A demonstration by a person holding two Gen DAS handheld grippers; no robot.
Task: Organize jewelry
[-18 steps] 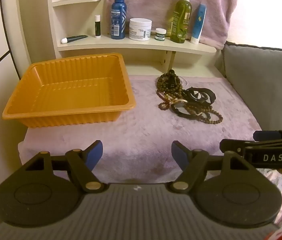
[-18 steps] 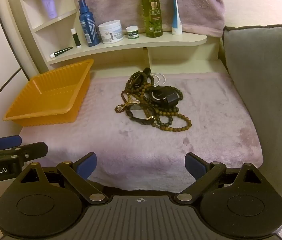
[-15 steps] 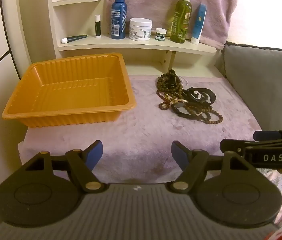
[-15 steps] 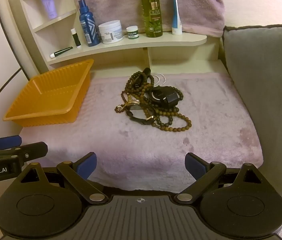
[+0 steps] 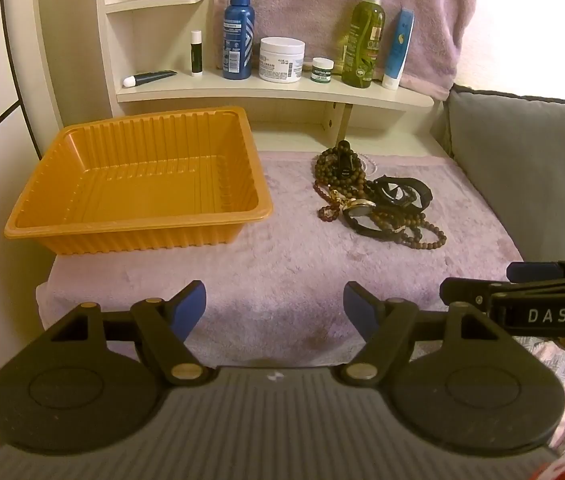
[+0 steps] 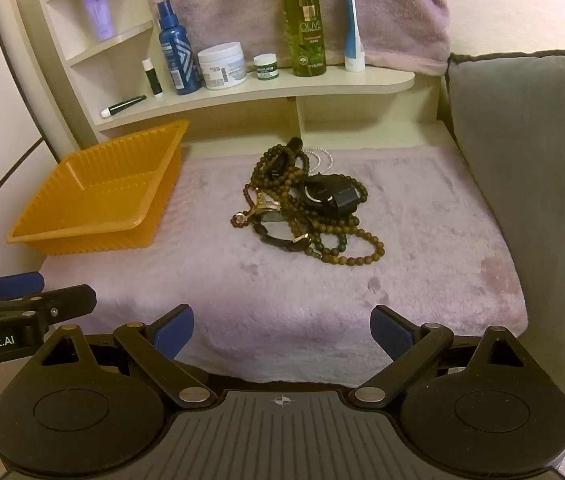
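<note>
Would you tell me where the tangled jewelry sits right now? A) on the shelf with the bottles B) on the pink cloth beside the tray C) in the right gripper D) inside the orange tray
B: the jewelry pile lies on the pink cloth, apart from the empty orange tray.

**Materials and finishes on the vanity surface**

An orange tray point(image 5: 138, 184) of thin, glossy plastic with ribbed walls sits on a plush, matt lilac cloth point(image 5: 282, 272) with a soft nap. The jewelry pile point(image 6: 306, 208) mixes matt brown beads that look like wood, smooth black straps, a shiny gold-toned metal piece and small pearly white beads. Left tongs point(image 5: 274, 308) and right tongs point(image 6: 282, 330) are matt black plastic with blue pads. The shelf point(image 5: 274, 92) is smooth, pale and satin. The cushion point(image 6: 530, 184) is grey woven cloth.
</note>
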